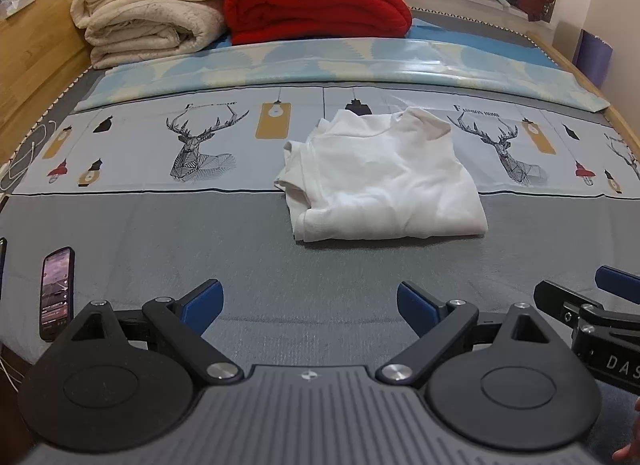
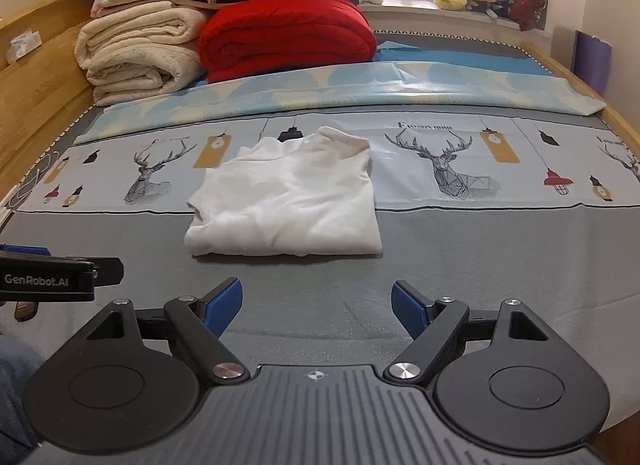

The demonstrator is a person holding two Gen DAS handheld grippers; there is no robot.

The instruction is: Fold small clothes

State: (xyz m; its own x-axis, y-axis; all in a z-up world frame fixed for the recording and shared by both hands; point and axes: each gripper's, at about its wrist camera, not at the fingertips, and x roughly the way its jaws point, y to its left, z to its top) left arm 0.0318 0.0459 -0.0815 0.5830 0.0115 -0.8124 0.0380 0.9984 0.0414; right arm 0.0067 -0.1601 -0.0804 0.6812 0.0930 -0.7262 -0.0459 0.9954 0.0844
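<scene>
Left wrist view shows our left gripper (image 1: 310, 305) with its blue pads spread wide and nothing between them, hanging over the grey stretch of the bed (image 1: 200, 233); the right wrist view shows our right gripper (image 2: 316, 305) likewise released and empty, its neighbour visible at the frame's left edge.

The white garment (image 2: 286, 205) lies ahead of both, well apart from either set of fingers, straddling the line where the grey sheet meets the deer-printed cloth (image 2: 440, 169); it looks like a small shirt already doubled into a rough rectangle, near edge fairly straight, collar end away from us.

We judge the folding largely done; what may remain is tidying, since a bunched sleeve or corner pokes out on the left side (image 1: 290, 177) and the far end sits slightly rumpled; whether a further fold is intended we cannot tell.

No other unfolded small clothes show on the bed; a phone (image 1: 58, 293) lies to the left, and folded blankets (image 1: 316, 1) are stacked at the far end.
</scene>
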